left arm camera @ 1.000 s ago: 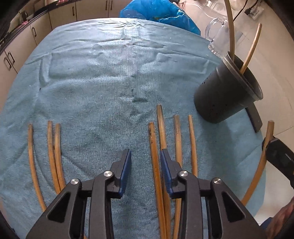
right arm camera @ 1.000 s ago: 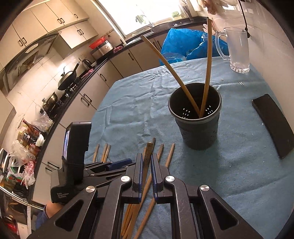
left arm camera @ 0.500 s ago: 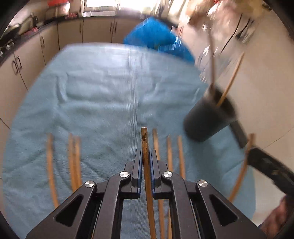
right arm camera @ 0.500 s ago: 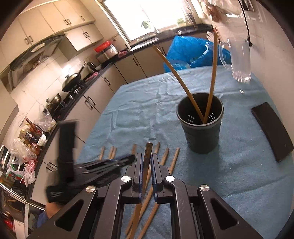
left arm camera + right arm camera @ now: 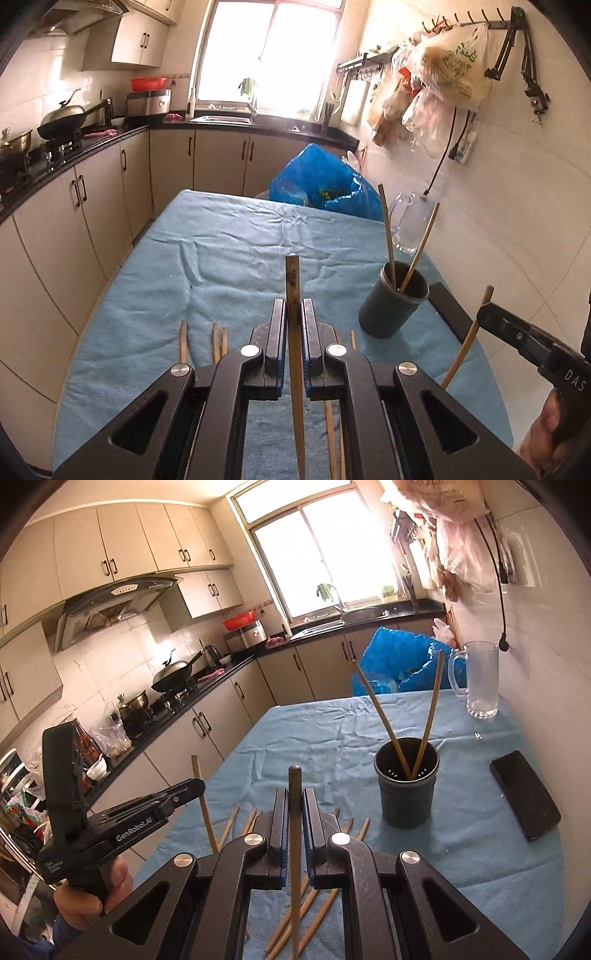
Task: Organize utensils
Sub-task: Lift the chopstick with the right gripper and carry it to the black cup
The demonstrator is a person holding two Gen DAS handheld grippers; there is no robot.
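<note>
Two grippers are in view, each pinching one wooden chopstick. In the right wrist view the left gripper (image 5: 197,788) sits at the left edge, held in a person's hand (image 5: 92,893), its jaws pressed onto a pale chopstick (image 5: 203,805) that stands nearly upright above the blue towel (image 5: 314,731). Behind it on the towel lie loose chopsticks (image 5: 229,825): three on the left group and at least three more under the grippers, partly hidden, so the full count is unclear; all lie with their long axes running away from the camera toward the window.

In the middle, the right gripper (image 5: 294,812) has its jaws clamped on a darker, stained chopstick (image 5: 294,786), its blunt end pointing up and forward, shaft running down between the fingers. The left wrist view shows the left gripper (image 5: 293,325) gripping its chopstick the same way, tip up, with dark staining near the jaws.

To the right stands one black utensil cup (image 5: 406,786), upright on the towel, holding two chopsticks (image 5: 428,709) that lean apart in a V. Further right are one glass mug (image 5: 480,679) near the wall and one black phone-like slab (image 5: 524,794) flat on the towel.
</note>
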